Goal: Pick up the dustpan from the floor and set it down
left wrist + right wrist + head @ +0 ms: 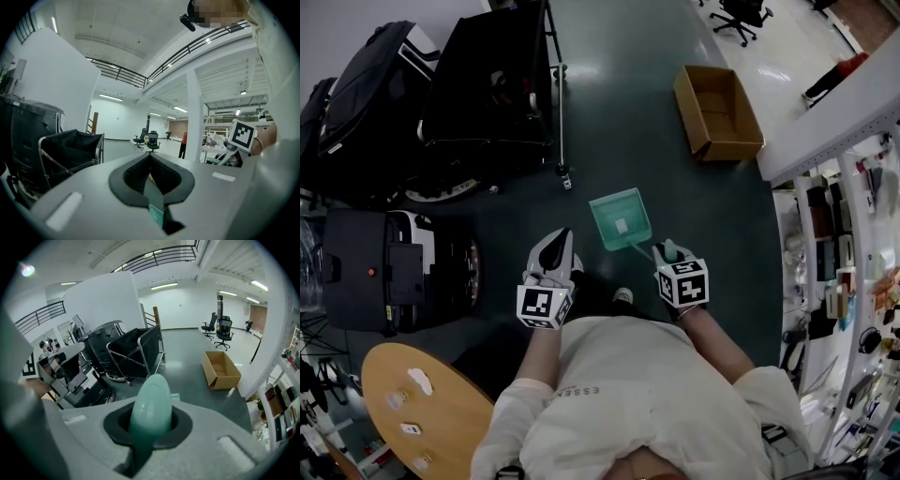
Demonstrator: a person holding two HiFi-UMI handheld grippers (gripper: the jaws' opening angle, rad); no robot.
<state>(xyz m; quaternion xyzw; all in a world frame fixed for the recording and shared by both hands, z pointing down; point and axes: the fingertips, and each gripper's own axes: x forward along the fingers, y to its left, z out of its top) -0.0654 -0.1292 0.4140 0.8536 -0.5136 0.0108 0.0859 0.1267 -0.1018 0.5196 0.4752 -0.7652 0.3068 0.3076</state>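
Right tool (667, 249) is pinching the dustpan (620, 219) by its pale green handle (150, 409). Both pads press on the stem, and the rounded end of the handle stands up between them, toward me. From the right tool the handle runs forward and a little to the left. The square green pan hangs at its far end, just ahead of the tips, with a small pale label on its face. It looks lifted clear of the dark floor (637, 141), though I cannot be sure of that from above.

My left tool (561, 240) is just to the left of the right tool and apart from the dustpan, its pads pressed together with nothing gripped.

Well ahead and to the right of the right tool, an open cardboard box (717, 112) lies on the floor. Ahead and to the left of the left tool stands a black fabric cart (487, 80) on a metal frame. Behind the left tool, close at my left side, is a round wooden surface (394, 384) with a few small white bits on it.
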